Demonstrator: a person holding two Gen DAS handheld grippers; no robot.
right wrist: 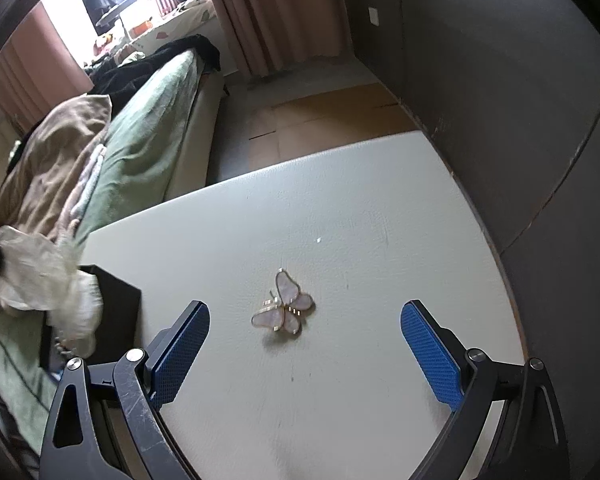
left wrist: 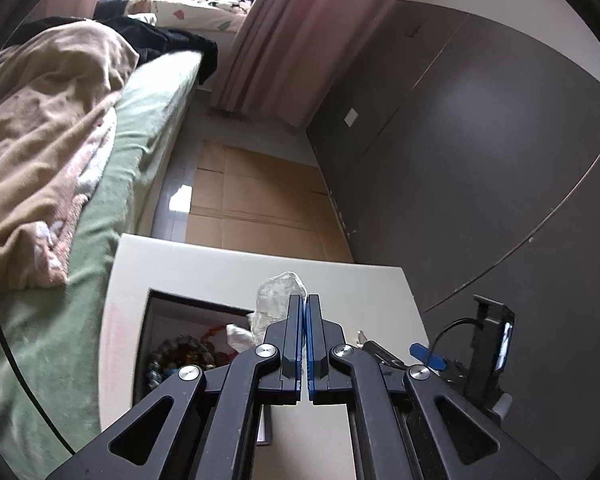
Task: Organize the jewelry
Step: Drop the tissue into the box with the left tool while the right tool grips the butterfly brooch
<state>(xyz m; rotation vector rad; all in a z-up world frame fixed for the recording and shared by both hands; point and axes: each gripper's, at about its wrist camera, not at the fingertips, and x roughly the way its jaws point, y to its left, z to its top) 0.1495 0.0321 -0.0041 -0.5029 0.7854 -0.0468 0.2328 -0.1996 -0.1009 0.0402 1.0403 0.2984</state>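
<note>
The left gripper (left wrist: 304, 300) is clamped on a small clear bag (left wrist: 281, 292) above the open black box (left wrist: 156, 320), likely to receive jewelry, while the right gripper (right wrist: 305, 330) stands wide, straddling the butterfly brooch (right wrist: 283, 307) on the white table (right wrist: 360, 208).

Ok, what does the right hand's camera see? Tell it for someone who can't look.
A pink butterfly brooch lies on a white table, apart from the open right gripper on either side. A black box sits at the table's left edge.
</note>
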